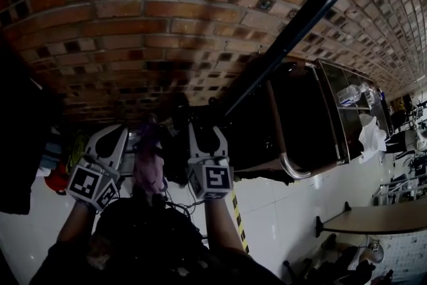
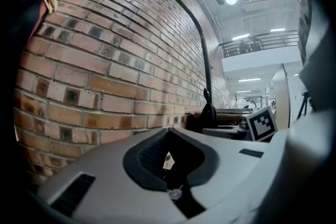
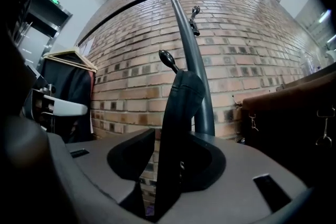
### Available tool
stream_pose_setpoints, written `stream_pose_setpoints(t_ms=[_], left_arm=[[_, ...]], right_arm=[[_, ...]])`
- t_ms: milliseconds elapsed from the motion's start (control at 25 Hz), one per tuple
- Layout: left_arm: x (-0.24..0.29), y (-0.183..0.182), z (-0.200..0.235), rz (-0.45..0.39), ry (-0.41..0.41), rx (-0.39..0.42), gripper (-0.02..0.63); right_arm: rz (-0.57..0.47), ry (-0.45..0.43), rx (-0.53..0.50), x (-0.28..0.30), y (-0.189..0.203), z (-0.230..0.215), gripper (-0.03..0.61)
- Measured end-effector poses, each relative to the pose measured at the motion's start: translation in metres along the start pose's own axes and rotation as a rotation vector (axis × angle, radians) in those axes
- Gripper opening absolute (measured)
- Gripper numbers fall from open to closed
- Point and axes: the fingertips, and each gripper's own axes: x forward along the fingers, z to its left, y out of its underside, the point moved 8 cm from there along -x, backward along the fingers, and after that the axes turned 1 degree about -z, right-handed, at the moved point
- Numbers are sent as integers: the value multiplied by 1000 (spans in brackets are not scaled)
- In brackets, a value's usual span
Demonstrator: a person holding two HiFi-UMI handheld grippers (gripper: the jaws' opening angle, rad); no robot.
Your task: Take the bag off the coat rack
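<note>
In the right gripper view a black bag strap (image 3: 178,107) hangs from a knobbed hook (image 3: 168,59) on the dark coat rack pole (image 3: 197,86). The strap runs down between the jaws of my right gripper (image 3: 163,165). It lies against the right pad, and a gap shows at the left pad. The bag's body is hidden below. In the head view the right gripper (image 1: 203,130) reaches up beside the pole (image 1: 300,23). My left gripper (image 1: 110,137) is held beside it, its jaws (image 2: 169,157) almost together with nothing in them.
A brick wall (image 1: 133,17) stands right behind the rack. Dark clothes on a wooden hanger (image 3: 68,86) hang at the left. A brown leather piece with clips (image 3: 294,107) is at the right. A purple thing (image 1: 147,160) hangs between the grippers. Yellow-black tape (image 1: 237,217) marks the floor.
</note>
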Motion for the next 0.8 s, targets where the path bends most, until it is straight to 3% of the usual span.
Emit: stream_pose_setpoints(t_ms=[120,560,800], left_arm=[[1,0,9,10,7,1,34],[15,2,18,13,50,-15,34],[17,1,17,19,65,-10,34]], right_arm=[[-11,59,-29,-1,-1,-5,71],[4,-6,26,-20,-6,-7,110],[-1,-59,2,-29,-15,-3,49]])
